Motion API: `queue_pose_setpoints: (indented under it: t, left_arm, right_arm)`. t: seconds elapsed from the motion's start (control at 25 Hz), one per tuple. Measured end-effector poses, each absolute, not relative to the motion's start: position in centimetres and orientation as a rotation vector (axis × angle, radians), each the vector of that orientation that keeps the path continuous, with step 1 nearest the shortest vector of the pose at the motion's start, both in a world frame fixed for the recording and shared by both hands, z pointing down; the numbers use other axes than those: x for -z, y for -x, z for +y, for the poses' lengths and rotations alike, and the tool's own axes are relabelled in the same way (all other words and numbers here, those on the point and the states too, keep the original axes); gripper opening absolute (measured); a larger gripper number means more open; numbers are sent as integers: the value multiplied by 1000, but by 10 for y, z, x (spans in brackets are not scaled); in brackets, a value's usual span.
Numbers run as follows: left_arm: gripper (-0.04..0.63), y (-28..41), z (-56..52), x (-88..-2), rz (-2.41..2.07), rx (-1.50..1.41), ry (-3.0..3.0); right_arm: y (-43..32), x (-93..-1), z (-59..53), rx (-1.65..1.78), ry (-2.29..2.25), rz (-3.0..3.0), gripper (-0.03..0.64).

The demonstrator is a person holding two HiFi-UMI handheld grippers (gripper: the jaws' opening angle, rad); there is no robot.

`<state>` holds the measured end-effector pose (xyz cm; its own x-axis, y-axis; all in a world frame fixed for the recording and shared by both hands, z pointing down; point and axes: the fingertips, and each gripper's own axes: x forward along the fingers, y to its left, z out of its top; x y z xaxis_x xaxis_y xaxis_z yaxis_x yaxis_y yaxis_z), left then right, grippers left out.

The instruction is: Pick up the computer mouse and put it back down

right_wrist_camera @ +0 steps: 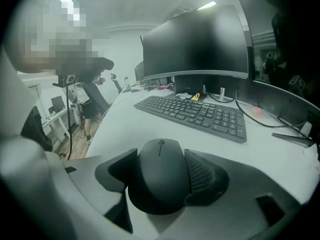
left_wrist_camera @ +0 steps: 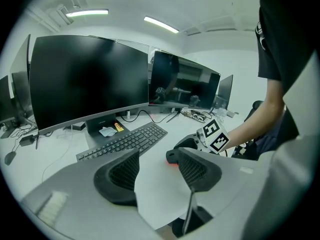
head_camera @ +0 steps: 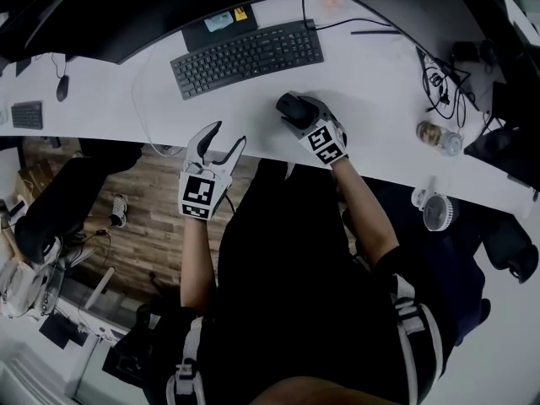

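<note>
The black computer mouse is just over the white desk, in front of the keyboard's right end. My right gripper is shut on it. In the right gripper view the mouse fills the gap between the two pads, which press on its sides. From the left gripper view the mouse shows a red glow underneath, so I cannot tell whether it touches the desk. My left gripper hangs open at the desk's front edge, left of the mouse, with nothing between its fingers.
A black keyboard lies beyond the mouse under dark monitors. A glass jar, a small fan and tangled cables sit at the right. Another mouse lies far left.
</note>
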<state>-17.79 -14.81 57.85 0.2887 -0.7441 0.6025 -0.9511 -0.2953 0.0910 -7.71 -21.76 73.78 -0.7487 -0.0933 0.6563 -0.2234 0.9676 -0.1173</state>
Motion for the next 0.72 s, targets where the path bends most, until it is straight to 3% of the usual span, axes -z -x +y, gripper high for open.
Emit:
queue_pose_setpoints:
  t: [0.72]
  left_arm:
    - [245, 174, -147, -576, -1523, -640, -2135]
  right_arm:
    - [78, -754, -216, -132, -207, -2352, 302]
